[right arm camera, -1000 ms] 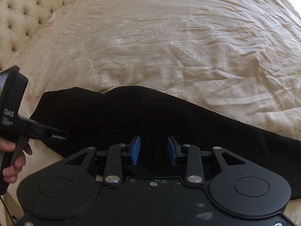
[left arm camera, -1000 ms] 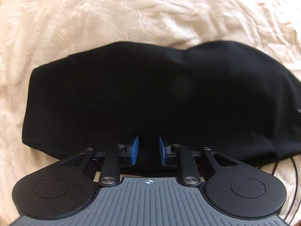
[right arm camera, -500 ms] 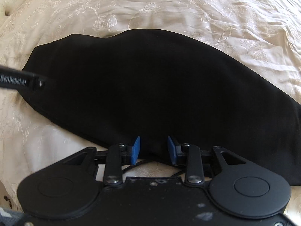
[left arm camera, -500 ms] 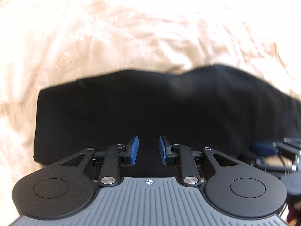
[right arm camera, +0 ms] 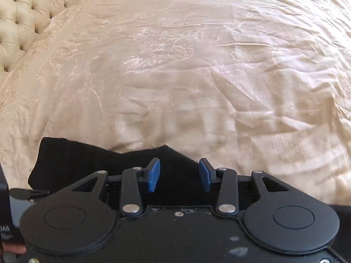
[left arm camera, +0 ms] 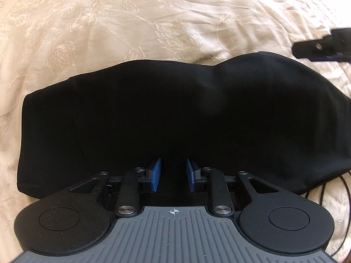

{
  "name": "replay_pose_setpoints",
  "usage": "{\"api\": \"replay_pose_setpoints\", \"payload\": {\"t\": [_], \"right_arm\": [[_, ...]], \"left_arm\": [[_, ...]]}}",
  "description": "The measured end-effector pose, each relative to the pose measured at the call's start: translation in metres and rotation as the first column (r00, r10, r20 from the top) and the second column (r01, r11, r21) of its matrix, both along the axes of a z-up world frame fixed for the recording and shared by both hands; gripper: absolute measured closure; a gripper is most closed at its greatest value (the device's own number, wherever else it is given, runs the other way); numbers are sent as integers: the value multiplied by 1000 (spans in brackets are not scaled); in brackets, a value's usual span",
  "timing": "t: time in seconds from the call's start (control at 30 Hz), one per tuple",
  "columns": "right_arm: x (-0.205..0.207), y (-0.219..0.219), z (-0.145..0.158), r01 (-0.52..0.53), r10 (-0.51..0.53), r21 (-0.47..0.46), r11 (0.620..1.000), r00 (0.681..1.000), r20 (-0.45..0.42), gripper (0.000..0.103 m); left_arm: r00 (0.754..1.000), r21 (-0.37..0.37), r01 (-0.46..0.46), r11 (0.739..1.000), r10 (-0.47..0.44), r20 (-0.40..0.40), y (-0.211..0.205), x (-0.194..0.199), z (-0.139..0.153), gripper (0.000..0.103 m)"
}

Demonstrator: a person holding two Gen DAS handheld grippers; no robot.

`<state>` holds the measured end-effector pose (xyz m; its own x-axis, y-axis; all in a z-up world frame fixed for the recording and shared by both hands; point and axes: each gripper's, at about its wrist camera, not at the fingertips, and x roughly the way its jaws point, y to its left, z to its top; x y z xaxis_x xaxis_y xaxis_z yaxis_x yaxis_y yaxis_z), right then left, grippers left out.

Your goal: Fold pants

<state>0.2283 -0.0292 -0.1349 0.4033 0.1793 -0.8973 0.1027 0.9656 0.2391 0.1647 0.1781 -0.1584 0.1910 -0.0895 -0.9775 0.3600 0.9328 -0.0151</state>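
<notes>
- Pants (left arm camera: 175,118): a black garment lying flat on the cream bedspread (left arm camera: 109,22), already doubled into 1 long band running left to right across the left wrist view; its short end sits at the left, and the right end tapers out of frame.
- Left gripper (left arm camera: 173,176): poised over the near long edge of the band, blue pads (left arm camera: 156,174) parted by a moderate gap, nothing between them; whether the pads touch the cloth cannot be told.
- Right gripper (right arm camera: 179,175): jaws likewise apart and empty, set above a humped stretch of the far edge of the pants (right arm camera: 87,160), camera facing out over the bed.
- Handling, as judged: the fabric looks soft, light and limp — it will drape and sag rather than hold a shape, and smooth cloth on a satin-like cover may slide when dragged.
- Where to grip, as judged: pinch both layers together at an end or corner of the band, 1 gripper per corner, so the layers do not separate on lifting.
- Edges: the near long edge lies close to the bed's side, where a thin black cable (left arm camera: 342,188) loops just beside the garment — a snag risk.
- Open room: wide bare bedspread beyond the far edge; the tufted headboard (right arm camera: 26,17) stands well apart at the left of the right wrist view.
</notes>
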Motion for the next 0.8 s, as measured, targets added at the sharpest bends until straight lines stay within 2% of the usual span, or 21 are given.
{"api": "replay_pose_setpoints", "payload": {"t": [0.23, 0.3, 0.33, 0.37, 0.4, 0.47, 0.63, 0.8], "right_arm": [[62, 2, -48, -99, 112, 113, 989, 986, -120, 58], [67, 1, -53, -105, 125, 136, 985, 982, -143, 57], [65, 2, -52, -103, 129, 168, 980, 980, -149, 59], [65, -1, -50, -108, 139, 215, 971, 981, -138, 73], [65, -3, -48, -116, 148, 236, 965, 982, -122, 98], [53, 1, -33, -162, 178, 181, 970, 981, -75, 99], [1, 8, 5, -196, 191, 157, 968, 981, 44, 99], [-45, 28, 19, -187, 179, 116, 976, 981, 75, 99]], "left_arm": [[999, -2, -37, 999, 37, -19, 0, 11, -3, 78], [999, 1, -33, 999, 33, -16, 2, 12, -5, 78], [999, 2, -31, 1000, 31, -14, 2, 15, -4, 78], [999, 3, -30, 1000, 30, -13, 2, 17, -1, 78], [999, 3, -30, 1000, 30, -14, 2, 17, -1, 78], [999, -6, -33, 999, 33, -19, 4, 18, 0, 78], [992, -79, -122, 989, 119, -39, 23, 28, 22, 78], [985, -165, -146, 975, 159, 69, 30, 46, 67, 78]]}}
